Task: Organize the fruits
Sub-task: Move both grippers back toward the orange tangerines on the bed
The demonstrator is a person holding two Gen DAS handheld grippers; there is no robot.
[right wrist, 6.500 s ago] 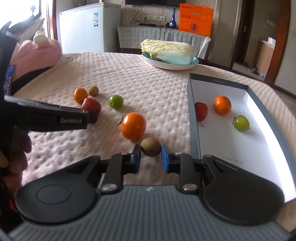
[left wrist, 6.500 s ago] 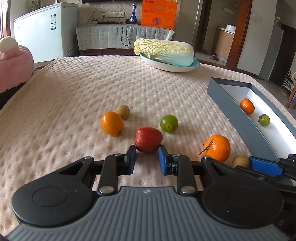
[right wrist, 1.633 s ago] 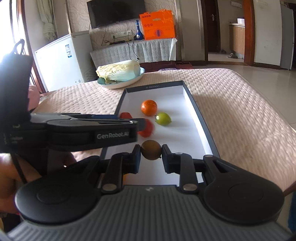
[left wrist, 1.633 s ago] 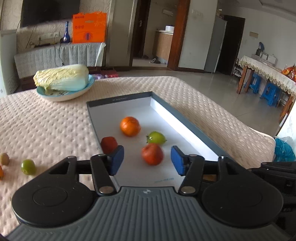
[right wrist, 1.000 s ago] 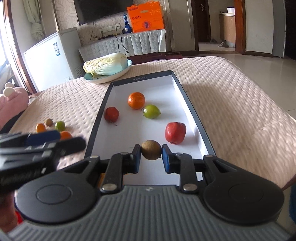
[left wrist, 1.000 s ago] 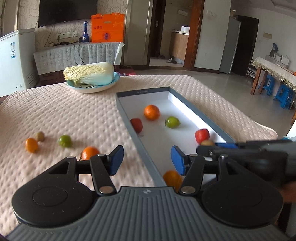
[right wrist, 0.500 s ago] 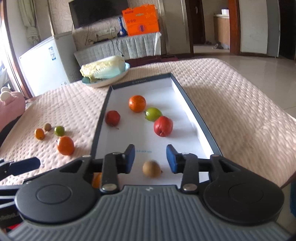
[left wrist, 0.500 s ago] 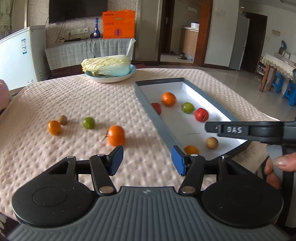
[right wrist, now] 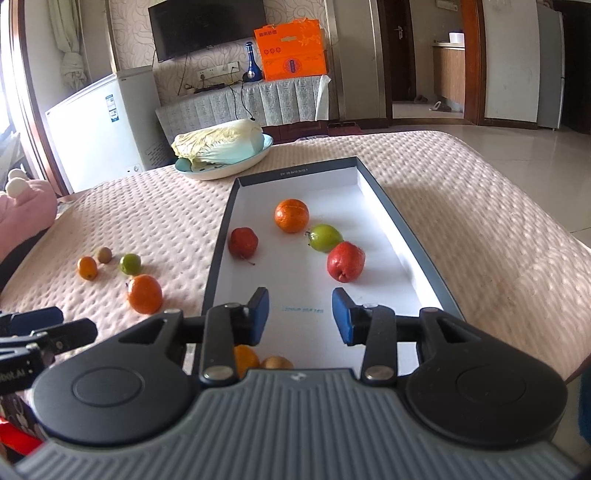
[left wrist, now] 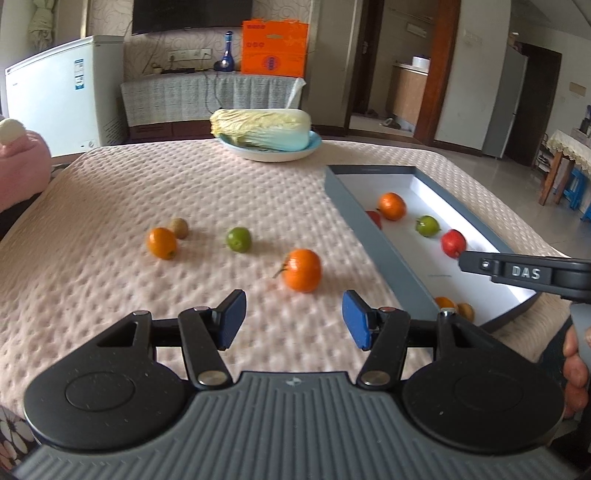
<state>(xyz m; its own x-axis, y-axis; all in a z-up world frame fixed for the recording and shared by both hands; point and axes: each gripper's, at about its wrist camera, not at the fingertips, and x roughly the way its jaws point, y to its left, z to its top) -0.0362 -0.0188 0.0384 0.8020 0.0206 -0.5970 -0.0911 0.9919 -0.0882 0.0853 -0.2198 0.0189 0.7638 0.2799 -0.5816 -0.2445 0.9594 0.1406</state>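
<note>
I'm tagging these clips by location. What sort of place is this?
Most likely a home living room. A wall-mounted television hangs above a cloth-covered sideboard, a white chest freezer stands beside it, and a doorway opens onto what looks like a kitchen.

A cabbage [left wrist: 262,129] lies on a blue plate [left wrist: 314,142] at the far end of the quilted cloth [left wrist: 110,192]. Behind stand a white freezer [left wrist: 55,92], an orange box [right wrist: 291,50], a blue bottle [right wrist: 252,66] and a television [right wrist: 207,26]. A pink plush [right wrist: 22,210] sits at the left edge.
</note>
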